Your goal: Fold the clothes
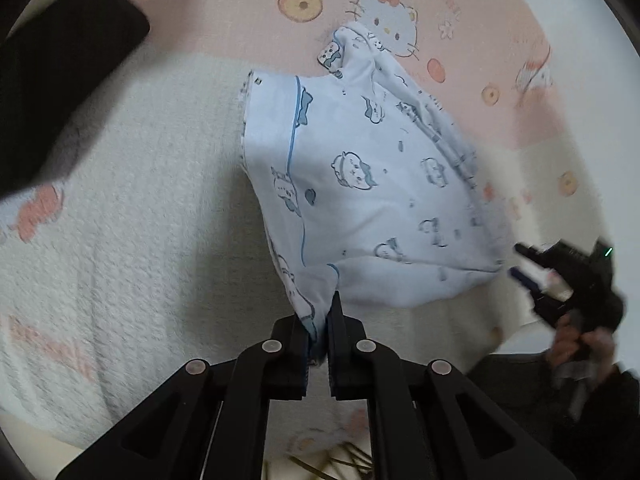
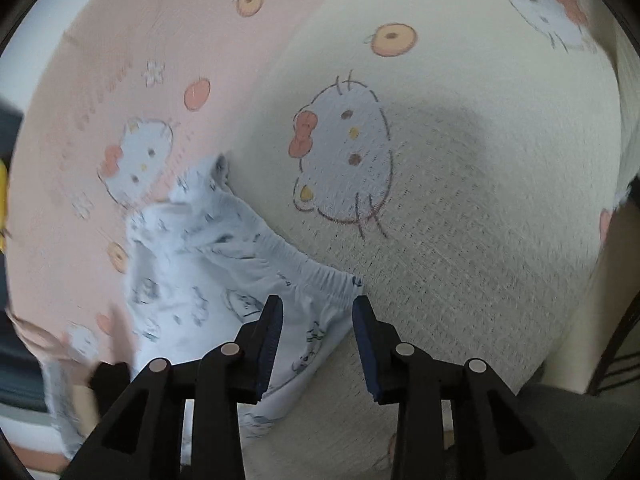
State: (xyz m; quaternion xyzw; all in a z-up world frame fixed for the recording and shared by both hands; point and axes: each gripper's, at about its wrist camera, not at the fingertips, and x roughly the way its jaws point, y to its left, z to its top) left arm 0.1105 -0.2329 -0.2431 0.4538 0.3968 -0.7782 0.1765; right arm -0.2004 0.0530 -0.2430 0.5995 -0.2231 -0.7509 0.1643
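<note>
left gripper pinches shorts corner | right gripper parted, empty | shorts print blurred

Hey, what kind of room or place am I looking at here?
Probably a bedroom at home: a fleecy cartoon-cat blanket in pink and cream covers a soft surface like a bed, and a pale blue printed garment lies on it, seemingly pajamas.

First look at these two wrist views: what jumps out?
The pale blue printed garment dominates the middle of the left wrist view, one corner pinched in the shut left gripper at the bottom. It lies on a pink-and-cream cartoon-cat blanket that fills both views. The right gripper stands open over the garment's gathered waistband, gripping nothing.
</note>
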